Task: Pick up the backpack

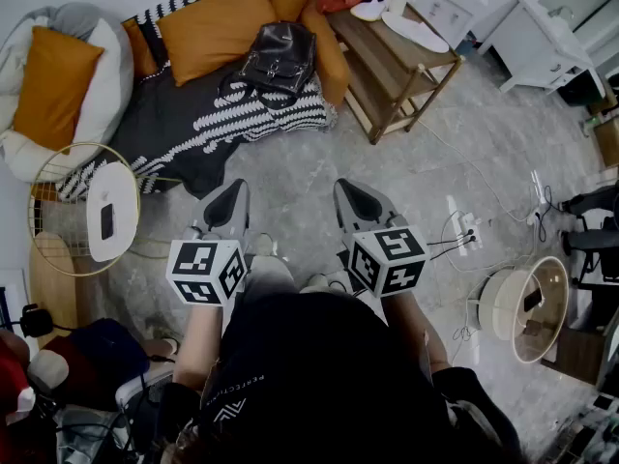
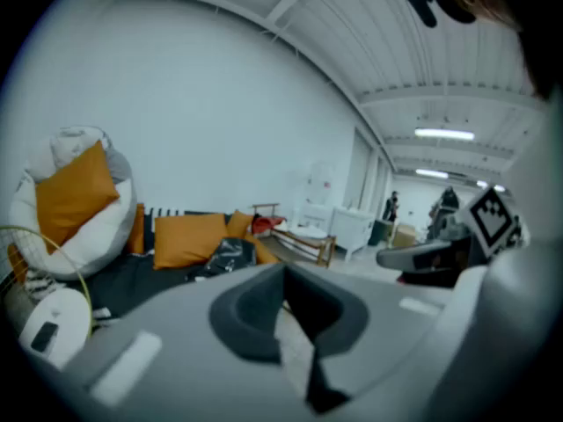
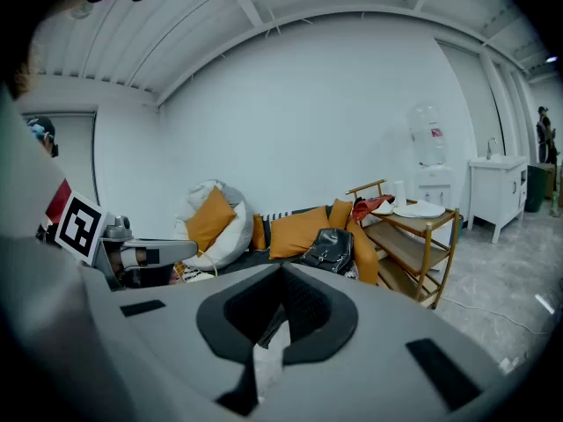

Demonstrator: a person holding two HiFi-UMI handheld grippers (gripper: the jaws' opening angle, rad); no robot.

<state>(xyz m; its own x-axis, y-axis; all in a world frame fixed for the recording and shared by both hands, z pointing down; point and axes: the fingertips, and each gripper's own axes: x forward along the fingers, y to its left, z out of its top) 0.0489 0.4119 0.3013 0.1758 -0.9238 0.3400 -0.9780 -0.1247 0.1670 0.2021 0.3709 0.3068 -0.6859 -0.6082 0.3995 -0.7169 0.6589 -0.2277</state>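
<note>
Black shirt (image 1: 290,375) of the person fills the bottom of the head view. Just past it, the left gripper (image 1: 230,201) and the right gripper (image 1: 356,199) are both squeezed tight with nothing in them. Well apart from them lies the shiny black leather backpack (image 1: 279,58), leaning on orange cushions (image 1: 218,27) on a dark striped blanket (image 1: 222,124).

I think the job has hardly begun. Next, step closer, open a claw and reach for the bag's top. Its handle is too small to make out. In the left gripper view, the gripper's grey body covers part of the bag.
</note>
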